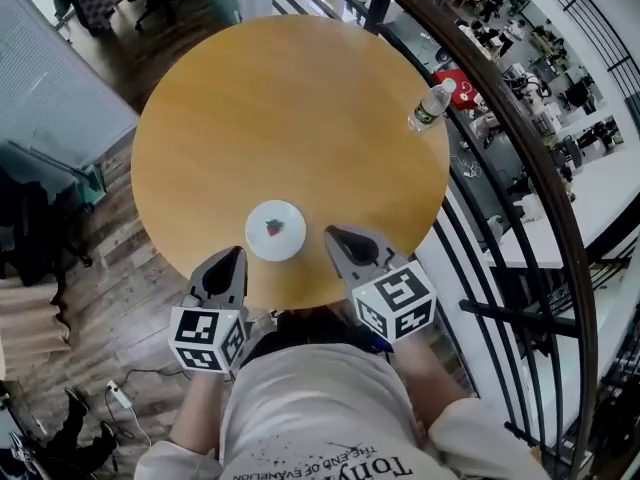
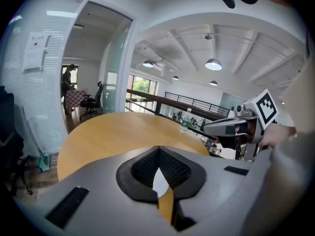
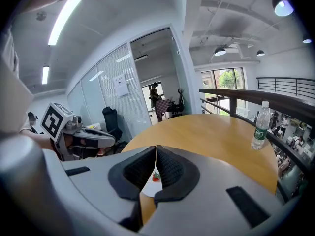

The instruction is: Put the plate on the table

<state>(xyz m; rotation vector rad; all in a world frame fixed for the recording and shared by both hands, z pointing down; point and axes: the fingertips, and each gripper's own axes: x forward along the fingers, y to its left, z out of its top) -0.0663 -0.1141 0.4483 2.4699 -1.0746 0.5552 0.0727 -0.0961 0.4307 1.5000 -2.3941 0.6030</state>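
Observation:
A small white plate [image 1: 275, 230] with a red spot at its middle lies flat on the round wooden table [image 1: 290, 108], near the front edge. My left gripper [image 1: 228, 258] hangs just off that edge, left of and below the plate, shut and holding nothing. On the plate's right my right gripper [image 1: 335, 233] sits over the table, also shut and empty, a little apart from the rim. A sliver of the plate [image 2: 160, 183] shows below the meeting jaws of the left gripper [image 2: 158, 149]. The right gripper [image 3: 155, 147] likewise shows the plate [image 3: 153, 183] behind its jaws.
A plastic water bottle [image 1: 432, 105] stands upright at the table's far right edge, next to a dark curved railing [image 1: 520, 138]. A power strip [image 1: 118, 396] lies on the wood floor at lower left. A glass wall and an office chair [image 3: 112, 119] stand to the left.

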